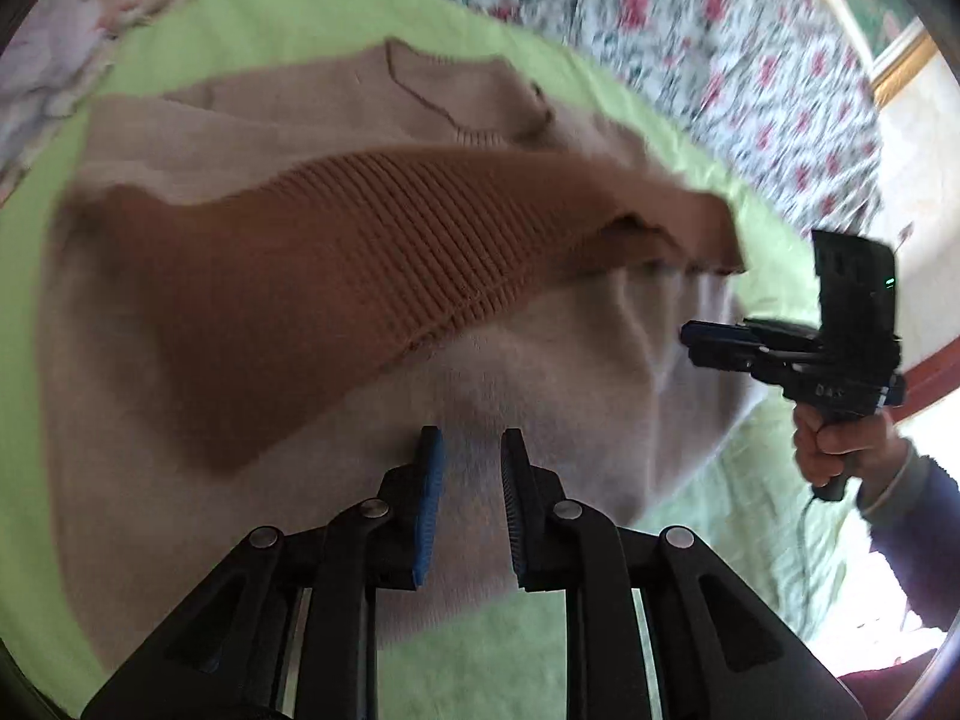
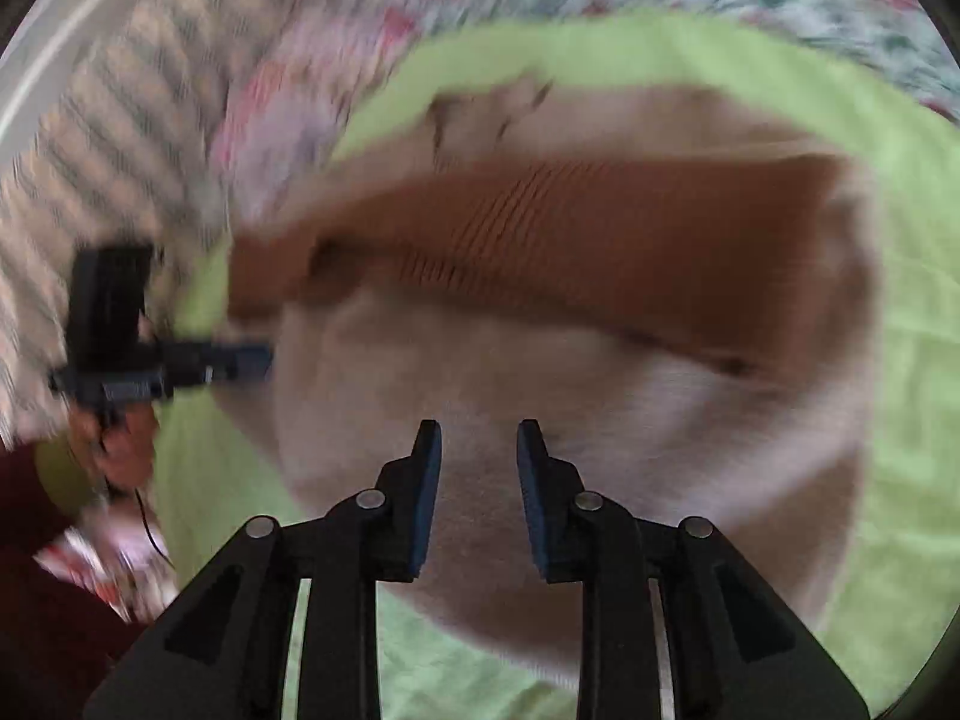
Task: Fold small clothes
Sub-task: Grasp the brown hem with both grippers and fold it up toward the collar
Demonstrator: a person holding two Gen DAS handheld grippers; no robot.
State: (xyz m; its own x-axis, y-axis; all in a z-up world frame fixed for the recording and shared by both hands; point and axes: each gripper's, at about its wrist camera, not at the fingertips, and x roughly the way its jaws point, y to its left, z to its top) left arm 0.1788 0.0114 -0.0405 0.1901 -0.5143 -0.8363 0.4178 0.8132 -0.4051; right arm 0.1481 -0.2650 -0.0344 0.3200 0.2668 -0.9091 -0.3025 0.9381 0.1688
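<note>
Parted left gripper [image 1: 471,441] over sweater [image 1: 336,252]

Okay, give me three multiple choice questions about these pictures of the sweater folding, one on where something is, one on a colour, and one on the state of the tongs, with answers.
1. What does the sweater lie on?
A. a bare wooden floor
B. a light green cloth
C. a metal tray

2. What colour is the ribbed band folded across the sweater?
A. darker brown
B. navy blue
C. white

3. How do the left tongs stand?
A. clamped on a sleeve
B. holding a hanger
C. parted, with nothing between the pads

Answers:
1 B, the light green cloth shows all around the pale beige knit, itself on a floral bedspread.
2 A, the ribbed band is a darker brown than the beige body.
3 C, both views show gaps: the left tongs and the right tongs hang over the sweater with fabric seen between the pads, ungripped.
</note>
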